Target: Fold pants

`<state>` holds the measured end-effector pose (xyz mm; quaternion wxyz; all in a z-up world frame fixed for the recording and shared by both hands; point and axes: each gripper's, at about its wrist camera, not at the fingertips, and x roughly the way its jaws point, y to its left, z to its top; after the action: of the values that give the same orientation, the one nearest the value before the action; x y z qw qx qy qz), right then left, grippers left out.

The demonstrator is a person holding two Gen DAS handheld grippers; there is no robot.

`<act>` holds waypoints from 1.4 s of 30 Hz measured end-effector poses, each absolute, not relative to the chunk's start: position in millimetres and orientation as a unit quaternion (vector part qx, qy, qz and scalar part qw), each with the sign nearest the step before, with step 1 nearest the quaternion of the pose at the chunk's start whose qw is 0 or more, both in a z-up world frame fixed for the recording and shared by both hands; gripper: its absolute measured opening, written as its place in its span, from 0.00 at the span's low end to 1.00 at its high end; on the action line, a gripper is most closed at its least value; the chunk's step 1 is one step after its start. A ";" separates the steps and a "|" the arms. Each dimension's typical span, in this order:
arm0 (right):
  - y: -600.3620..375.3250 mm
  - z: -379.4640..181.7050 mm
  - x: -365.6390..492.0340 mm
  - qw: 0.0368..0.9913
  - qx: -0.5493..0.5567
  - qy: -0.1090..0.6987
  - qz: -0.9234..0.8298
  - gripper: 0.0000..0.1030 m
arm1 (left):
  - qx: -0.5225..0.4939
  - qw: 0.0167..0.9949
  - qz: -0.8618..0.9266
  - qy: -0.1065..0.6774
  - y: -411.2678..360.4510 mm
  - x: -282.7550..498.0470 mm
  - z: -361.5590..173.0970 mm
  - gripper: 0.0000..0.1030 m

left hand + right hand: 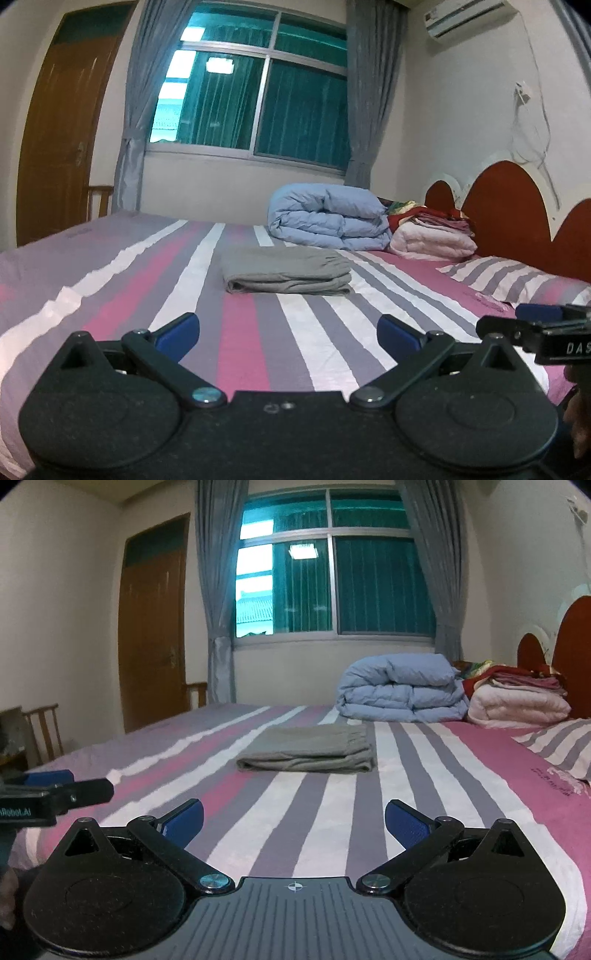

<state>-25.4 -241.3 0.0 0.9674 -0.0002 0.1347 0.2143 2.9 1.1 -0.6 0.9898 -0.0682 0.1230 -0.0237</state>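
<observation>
The grey pants [286,271] lie folded into a flat rectangular stack on the striped bed [110,280], in the middle distance; they also show in the right wrist view [308,749]. My left gripper [288,338] is open and empty, held low over the near part of the bed, well short of the pants. My right gripper [293,821] is open and empty too, also well short of the pants. The right gripper's side shows at the right edge of the left wrist view [539,325]; the left gripper's side shows at the left edge of the right wrist view [55,794].
A folded light-blue duvet [328,216] and a stack of pink and red bedding [432,230] sit at the far side near the red headboard [509,206]. A striped pillow [517,277] lies at the right. A wooden door [151,638], wooden chairs [44,731] and a curtained window [332,565] stand beyond.
</observation>
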 end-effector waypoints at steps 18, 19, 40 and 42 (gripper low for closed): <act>-245.7 -7.7 -17.0 0.968 0.004 0.139 0.209 1.00 | -0.070 0.990 -0.022 0.122 1.3 -0.4 -4.5 0.94; -245.8 -7.8 -17.5 0.968 0.004 0.140 0.209 1.00 | -0.070 0.990 -0.022 0.122 1.5 -0.2 -4.7 0.94; -244.1 -8.8 -18.7 0.968 0.002 0.140 0.209 1.00 | -0.069 0.990 -0.026 0.121 1.6 -1.0 -3.7 0.94; -243.8 -8.9 -18.8 0.968 0.002 0.140 0.208 1.00 | -0.069 0.990 -0.025 0.121 1.8 -1.3 -3.6 0.94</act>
<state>-18.8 -243.8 -8.9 0.9679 0.0022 0.1404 0.2085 -1.3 1.8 -3.6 0.9899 -0.0692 0.1207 -0.0251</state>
